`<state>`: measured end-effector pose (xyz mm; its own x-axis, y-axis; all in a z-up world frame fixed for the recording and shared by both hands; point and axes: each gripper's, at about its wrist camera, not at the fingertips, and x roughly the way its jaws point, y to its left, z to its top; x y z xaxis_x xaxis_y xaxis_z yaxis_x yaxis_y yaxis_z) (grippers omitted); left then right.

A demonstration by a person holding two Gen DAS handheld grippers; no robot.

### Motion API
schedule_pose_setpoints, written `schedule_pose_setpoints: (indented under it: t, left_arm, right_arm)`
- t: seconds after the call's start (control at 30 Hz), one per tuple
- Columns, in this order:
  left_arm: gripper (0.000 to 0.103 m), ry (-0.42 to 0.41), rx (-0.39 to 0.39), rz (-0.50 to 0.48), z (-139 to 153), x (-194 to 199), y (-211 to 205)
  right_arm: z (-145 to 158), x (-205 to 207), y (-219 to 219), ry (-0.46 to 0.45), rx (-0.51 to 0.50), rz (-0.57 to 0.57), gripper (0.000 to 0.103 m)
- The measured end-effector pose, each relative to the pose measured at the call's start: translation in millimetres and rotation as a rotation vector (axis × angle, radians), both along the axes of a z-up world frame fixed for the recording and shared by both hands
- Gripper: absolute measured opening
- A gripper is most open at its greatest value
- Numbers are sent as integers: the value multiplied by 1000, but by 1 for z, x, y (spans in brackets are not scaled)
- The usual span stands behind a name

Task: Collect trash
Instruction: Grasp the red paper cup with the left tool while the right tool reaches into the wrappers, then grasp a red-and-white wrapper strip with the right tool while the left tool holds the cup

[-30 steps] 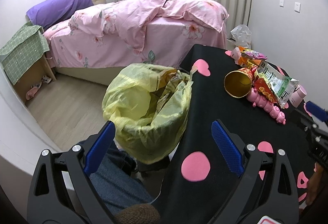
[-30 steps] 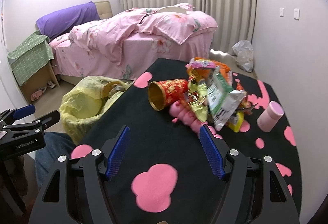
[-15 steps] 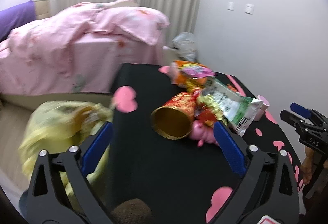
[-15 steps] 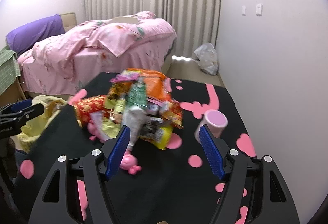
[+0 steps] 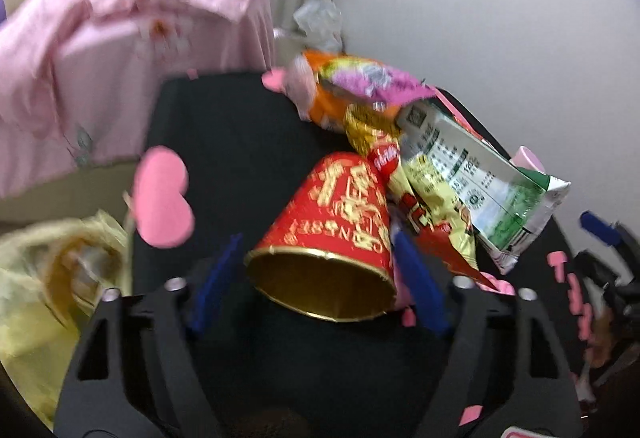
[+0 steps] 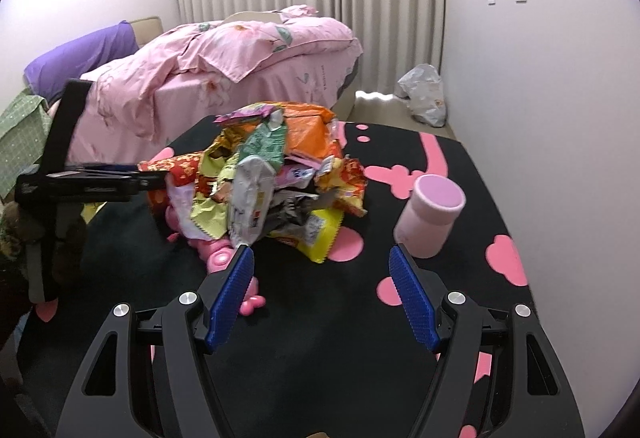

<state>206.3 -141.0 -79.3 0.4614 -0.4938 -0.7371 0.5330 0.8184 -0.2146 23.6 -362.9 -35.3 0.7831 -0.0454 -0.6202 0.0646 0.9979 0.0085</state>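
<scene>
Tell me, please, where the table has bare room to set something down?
Bare cloth lies between the right gripper and the wrapper pile, and behind the pink jar towards the wall. It is crowded around the pile and the red cup.

Glossy paper cup [image 5: 332,222], crinkly foil wrappers [image 6: 280,173]

The cup [image 5: 336,213] is red with gold lettering and a gold inside; at its 1 o'clock lies a white-and-green packet [image 5: 480,181]. The table [image 6: 320,318] is black with pink blotches, the jar [image 6: 430,215] pale pink, and the bed [image 6: 240,53] pink and floral.
</scene>
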Motion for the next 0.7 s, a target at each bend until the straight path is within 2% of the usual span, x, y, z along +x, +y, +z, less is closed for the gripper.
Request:
schedule_pose_setpoints:
  t: [0.1,0.27,0.53,0.63,0.7]
  left_arm:
    - [66,13,-70,26,3,-7,12]
    - [64,-7,-100,78,16,-34,31]
    - [63,-35,-74,104,27,-69,43]
    - [63,-48,-82,116,31,-75,48]
    - [63,-68,-62,130,31,-75,49]
  right_arm:
    - [-2,3,9,5,-9,16,67]
    - [5,10,17,-10,6,40,67]
    - [45,47,21,-34,-7,110,67]
    - [59,72,19,-25,-22,135,67]
    - [64,99,19,12,-21,160,67]
